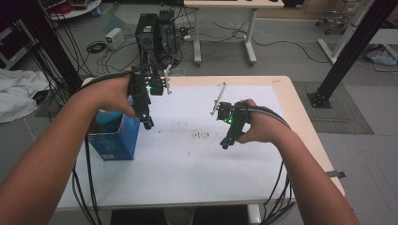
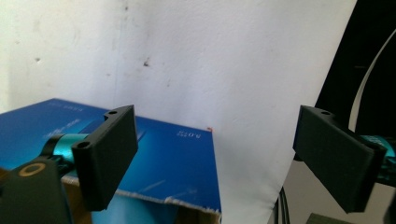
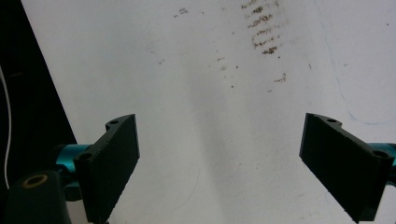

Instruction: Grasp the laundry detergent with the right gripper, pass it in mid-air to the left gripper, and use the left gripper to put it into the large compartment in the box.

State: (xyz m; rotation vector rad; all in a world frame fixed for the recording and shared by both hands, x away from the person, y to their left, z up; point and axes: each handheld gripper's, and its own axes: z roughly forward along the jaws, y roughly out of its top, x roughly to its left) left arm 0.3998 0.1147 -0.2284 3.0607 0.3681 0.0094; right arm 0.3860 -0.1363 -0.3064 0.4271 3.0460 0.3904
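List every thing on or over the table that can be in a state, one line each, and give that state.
left gripper: jaws open, nothing between them, above the box edge.
right gripper: jaws open, empty, over the sheet.
blue box: upright at the table's left edge, top open.
white sheet: lying flat, marked with brown smudges near the middle.

Grey floor (image 1: 366, 154) strewn with cables (image 1: 281, 44); desk (image 1: 225, 28) and computer towers (image 1: 155, 35) behind.

Both hand-held grippers (image 1: 148, 123) (image 1: 226, 143) point down, jaws apart.
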